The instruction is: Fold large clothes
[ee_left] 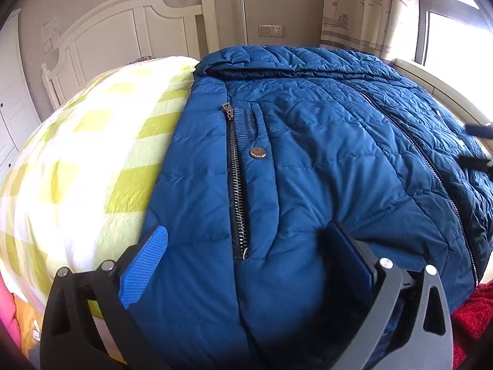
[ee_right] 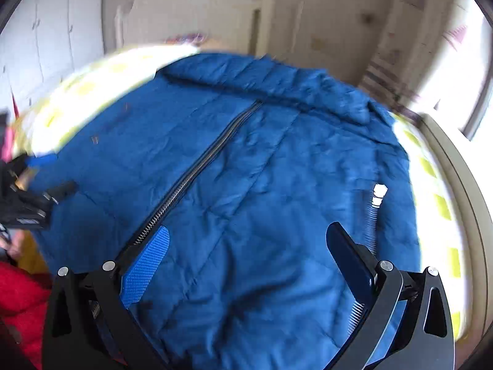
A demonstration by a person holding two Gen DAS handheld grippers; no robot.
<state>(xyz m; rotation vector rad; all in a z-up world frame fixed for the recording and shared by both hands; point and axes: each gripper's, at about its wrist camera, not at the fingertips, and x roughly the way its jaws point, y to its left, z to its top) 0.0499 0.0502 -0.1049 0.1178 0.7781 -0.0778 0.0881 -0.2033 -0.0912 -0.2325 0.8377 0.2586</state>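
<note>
A blue quilted down jacket (ee_left: 323, 154) lies spread on the bed, front up, with its main zipper (ee_left: 431, 166) closed and a pocket zipper (ee_left: 235, 185) on its left side. My left gripper (ee_left: 246, 246) is open over the jacket's left hem, its fingers wide apart astride the pocket zipper. My right gripper (ee_right: 249, 246) is open over the jacket (ee_right: 262, 169), right of the main zipper (ee_right: 197, 172); that view is motion-blurred. The right gripper's fingertips (ee_left: 477, 145) show at the right edge of the left wrist view. The left gripper also shows in the right wrist view (ee_right: 49, 178), at the far left.
The bed has a yellow-and-white checked cover (ee_left: 92, 160) and a white headboard (ee_left: 123, 30) at the far end. A window with a curtain (ee_left: 369, 9) is on the right. Red fabric (ee_left: 471, 314) lies at the near edge.
</note>
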